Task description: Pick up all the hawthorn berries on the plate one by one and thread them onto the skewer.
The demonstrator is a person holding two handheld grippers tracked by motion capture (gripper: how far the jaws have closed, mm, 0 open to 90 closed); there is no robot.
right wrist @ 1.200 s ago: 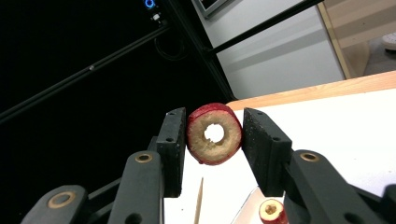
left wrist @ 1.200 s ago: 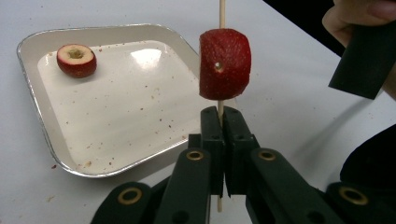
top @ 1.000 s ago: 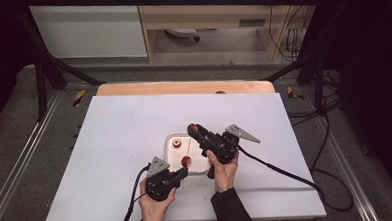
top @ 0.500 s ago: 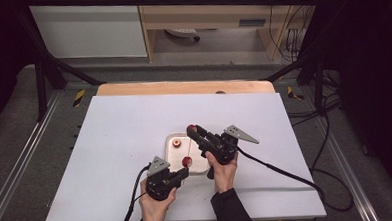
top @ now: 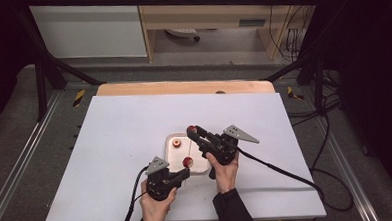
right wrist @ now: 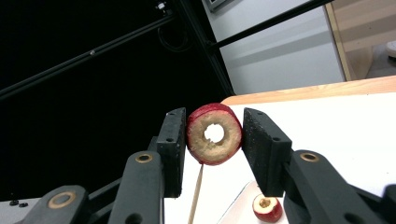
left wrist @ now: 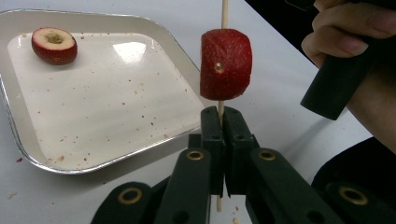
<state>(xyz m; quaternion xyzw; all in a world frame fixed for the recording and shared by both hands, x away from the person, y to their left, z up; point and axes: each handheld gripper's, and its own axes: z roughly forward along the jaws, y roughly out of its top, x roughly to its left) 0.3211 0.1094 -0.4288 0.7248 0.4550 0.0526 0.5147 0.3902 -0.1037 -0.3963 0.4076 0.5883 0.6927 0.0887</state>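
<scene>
One fruit [left wrist: 225, 64] threaded; left gripper [left wrist: 223, 126] pinches skewer [left wrist: 224, 11]. Right gripper [right wrist: 214, 135] clamps cored ring [right wrist: 214, 133], unthreaded. One piece [left wrist: 54, 45] left in tray [left wrist: 18, 135].

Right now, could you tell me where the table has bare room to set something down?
The white table is bare left of and beyond the shallow silver tray, and right of the right gripper. It is crowded around the tray, where the left gripper holds the wooden skewer.

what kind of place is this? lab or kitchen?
Most likely a lab recording bench, not a kitchen: a white table inside a black metal frame, cables trailing on the floor, and hand-held grippers, left gripper and right gripper.
</scene>
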